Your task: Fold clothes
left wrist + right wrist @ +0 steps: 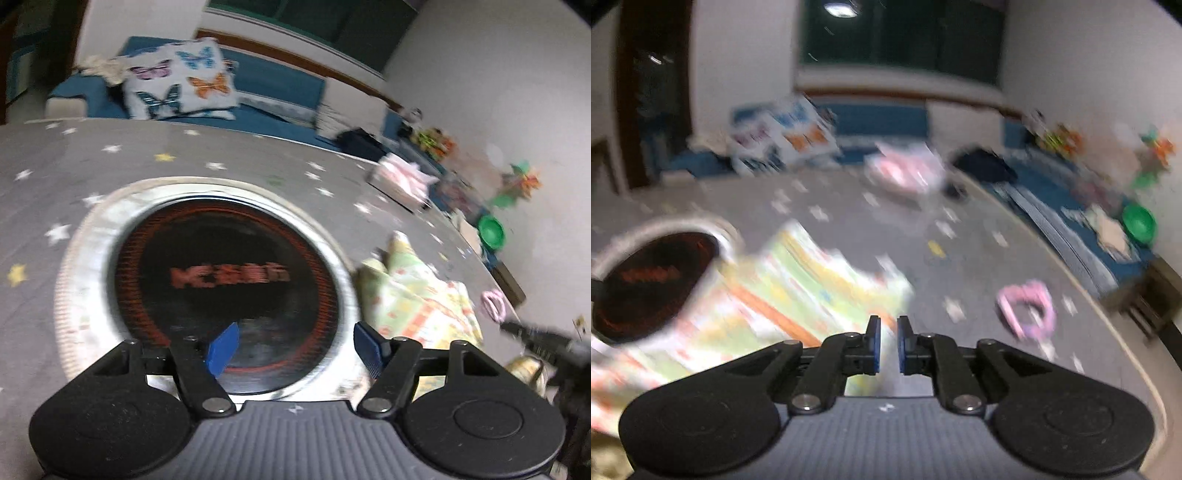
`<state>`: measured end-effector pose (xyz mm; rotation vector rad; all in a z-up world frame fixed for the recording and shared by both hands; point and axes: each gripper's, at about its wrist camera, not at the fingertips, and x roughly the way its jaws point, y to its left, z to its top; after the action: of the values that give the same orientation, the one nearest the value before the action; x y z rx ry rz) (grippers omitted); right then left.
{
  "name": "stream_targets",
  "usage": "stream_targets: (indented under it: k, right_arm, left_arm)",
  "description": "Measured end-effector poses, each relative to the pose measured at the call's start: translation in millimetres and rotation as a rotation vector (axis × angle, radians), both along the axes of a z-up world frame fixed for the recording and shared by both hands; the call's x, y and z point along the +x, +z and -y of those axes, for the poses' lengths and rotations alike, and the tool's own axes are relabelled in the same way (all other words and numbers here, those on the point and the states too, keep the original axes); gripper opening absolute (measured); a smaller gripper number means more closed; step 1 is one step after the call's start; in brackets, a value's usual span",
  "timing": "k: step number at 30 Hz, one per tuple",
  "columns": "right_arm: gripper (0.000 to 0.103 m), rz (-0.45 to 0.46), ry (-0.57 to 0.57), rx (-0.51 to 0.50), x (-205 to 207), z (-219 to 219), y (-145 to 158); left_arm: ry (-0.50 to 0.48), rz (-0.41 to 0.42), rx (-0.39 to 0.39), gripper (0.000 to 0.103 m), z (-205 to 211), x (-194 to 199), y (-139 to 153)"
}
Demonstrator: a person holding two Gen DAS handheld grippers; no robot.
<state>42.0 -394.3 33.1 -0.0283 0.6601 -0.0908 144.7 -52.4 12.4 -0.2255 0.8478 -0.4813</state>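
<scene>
Nearest the person, the left gripper (295, 345) hangs with its blue pads spread wide and nothing between them, poised above a round black heater plate (225, 291) with a silver rim and red lettering too smeared to read. Just to the right of that plate lies the crumpled garment (421, 299), pale green and yellow with orange patches, sprawled on the grey star-printed tabletop (110, 166). Over on the other side, the right gripper (888, 345) has its pads drawn close, only a narrow slit left, and whether any cloth is caught there I cannot tell through the blur; the garment (783, 295) spreads just ahead and to the left of it. A pink ring-shaped object (1027, 310) rests on the cloth to the right, apart from the garment. Farther back sits a folded pink bundle (908, 170) near the table's far edge, with a dark garment (986, 166) beside it. A green bowl (1139, 223) stands at the right on the blue bench; its contents cannot be made out. Beyond, a butterfly-print cushion (181, 79) leans on the blue sofa (280, 88).
</scene>
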Motion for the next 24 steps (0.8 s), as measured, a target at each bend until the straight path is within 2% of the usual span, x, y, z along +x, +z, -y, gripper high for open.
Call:
stream_targets:
  k: [1,3,7,10,15,16,17,18,22,24]
  right_arm:
    - [0.012,0.021,0.035,0.01,1.8,-3.1,6.3]
    - [0.02,0.002,0.145,0.048,18.7,-17.1,7.7]
    - [0.02,-0.038,0.36,0.12,52.6,-44.8,9.5]
    - [0.02,-0.109,0.439,0.134,83.4,-59.6,-6.4]
    - [0.019,-0.177,0.472,0.104,104.9,-75.8,-30.9]
    - [0.016,-0.183,0.481,0.105,104.8,-75.9,-33.4]
    - [0.003,-0.187,0.502,0.131,101.2,-73.9,-35.0]
    - [0.002,-0.182,0.514,0.149,97.1,-71.9,-34.6]
    - [0.002,-0.089,0.488,0.124,78.3,-64.2,-25.5]
    - [0.012,-0.079,0.468,0.121,83.2,-59.4,-23.5]
  left_arm:
    - [-0.01,0.0,0.004,0.071,6.1,0.6,0.0]
    - [-0.018,-0.003,0.008,0.071,16.1,2.3,-0.5]
    - [-0.013,-0.006,0.013,0.073,24.1,6.2,-0.4]
    - [-0.007,-0.003,0.016,0.073,24.6,10.9,1.1]
    - [0.003,-0.005,-0.004,0.074,22.1,22.4,3.3]
    - [0.001,-0.007,-0.012,0.074,23.0,24.6,3.6]
    - [-0.004,-0.011,-0.022,0.075,24.8,27.3,3.4]
    - [-0.011,-0.015,-0.03,0.076,27.3,29.7,2.9]
    - [-0.032,-0.031,-0.049,0.079,39.3,36.5,0.2]
    - [-0.037,-0.038,-0.054,0.079,44.7,38.9,-1.8]
